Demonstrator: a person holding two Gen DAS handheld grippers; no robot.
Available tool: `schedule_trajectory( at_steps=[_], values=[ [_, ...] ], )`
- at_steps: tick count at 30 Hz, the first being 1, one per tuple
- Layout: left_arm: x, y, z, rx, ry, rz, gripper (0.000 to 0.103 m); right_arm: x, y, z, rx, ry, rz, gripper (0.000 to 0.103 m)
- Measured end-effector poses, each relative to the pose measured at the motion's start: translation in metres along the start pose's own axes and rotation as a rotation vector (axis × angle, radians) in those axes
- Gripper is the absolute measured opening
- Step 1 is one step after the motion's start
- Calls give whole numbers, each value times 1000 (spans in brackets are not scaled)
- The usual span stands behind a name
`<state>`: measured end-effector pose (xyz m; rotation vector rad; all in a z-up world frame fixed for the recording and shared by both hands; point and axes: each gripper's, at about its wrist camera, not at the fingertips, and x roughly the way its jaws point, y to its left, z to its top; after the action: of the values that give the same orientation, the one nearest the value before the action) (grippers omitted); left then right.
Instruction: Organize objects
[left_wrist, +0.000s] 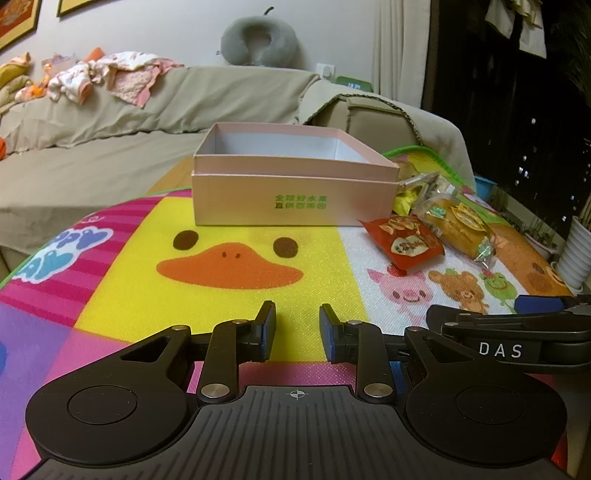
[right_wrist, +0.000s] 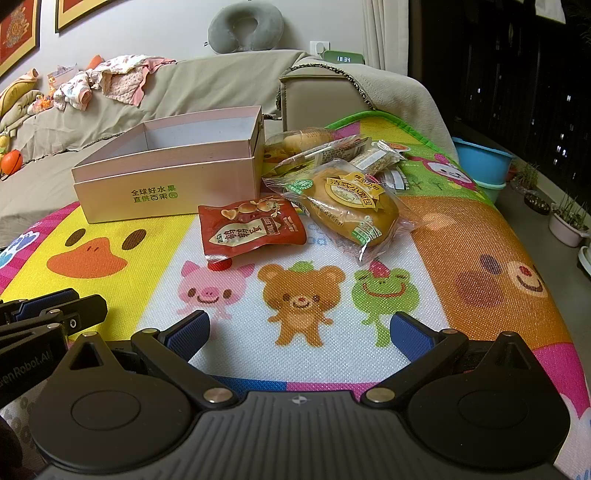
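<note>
box (left_wrist: 295, 199) floor: hidden | rear snack packets (right_wrist: 373, 157): overlapped, print unreadable

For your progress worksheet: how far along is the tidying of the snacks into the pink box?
Done: nothing; the pink box looks empty. In hand: nothing; left gripper and right gripper are open above the mat. Left: red pouch, bread packet and the other snacks behind.

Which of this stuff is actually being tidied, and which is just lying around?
For the job:
pink box
red snack pouch
wrapped bread
other small packets

Just lying about:
neck pillow
baby clothes
blue tubs
clock
</note>
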<state>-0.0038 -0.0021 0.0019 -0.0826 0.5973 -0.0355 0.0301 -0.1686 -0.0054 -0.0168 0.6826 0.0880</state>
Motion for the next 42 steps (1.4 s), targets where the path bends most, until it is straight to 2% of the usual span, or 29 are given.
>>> schedule_trajectory(
  at_steps=[27, 42],
  values=[
    [-1, 6, -1, -35, -3, -21, 28, -1, 1, 0, 0, -1, -1, 103],
    [0, 3, -2, -4, 0, 1, 29, -2, 2, -1, -1, 1, -1, 103]
  ],
)
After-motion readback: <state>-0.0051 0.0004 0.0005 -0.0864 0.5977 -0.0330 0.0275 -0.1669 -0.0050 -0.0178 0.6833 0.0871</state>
